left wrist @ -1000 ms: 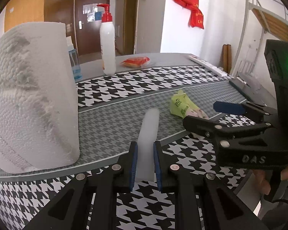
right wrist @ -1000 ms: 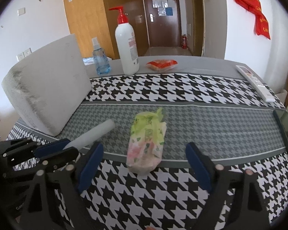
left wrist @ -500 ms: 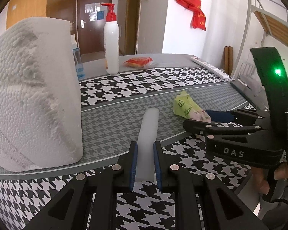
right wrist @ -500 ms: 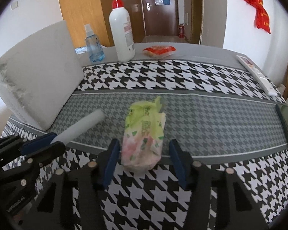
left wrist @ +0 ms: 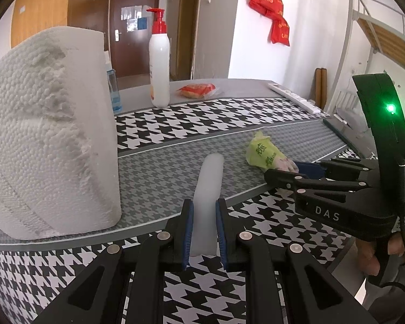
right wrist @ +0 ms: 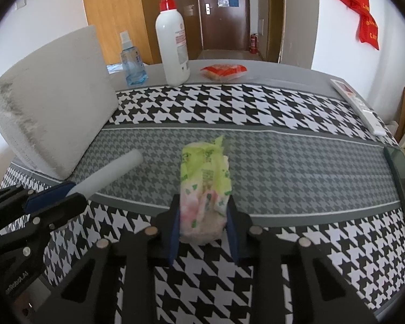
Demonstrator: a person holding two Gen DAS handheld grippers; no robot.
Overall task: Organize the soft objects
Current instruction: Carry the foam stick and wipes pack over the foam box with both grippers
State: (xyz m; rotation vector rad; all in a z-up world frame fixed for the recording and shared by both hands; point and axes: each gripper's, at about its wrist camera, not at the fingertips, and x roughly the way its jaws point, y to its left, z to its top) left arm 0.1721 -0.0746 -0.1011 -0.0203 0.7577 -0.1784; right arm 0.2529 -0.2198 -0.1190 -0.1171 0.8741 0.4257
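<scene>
Green packet [right wrist: 205, 189] between closing hand-held gripper [right wrist: 204, 229]

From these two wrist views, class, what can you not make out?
- Spray bottle, left wrist view: mostly hidden behind the foam block.
- Print on the green tissue pack, right wrist view: too small to read.
- Foam tube, left wrist view: near end hidden between the left gripper pads.

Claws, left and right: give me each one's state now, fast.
Left claw: closed on the white foam tube.
Right claw: closing around the green tissue pack, pads at its sides.
</scene>
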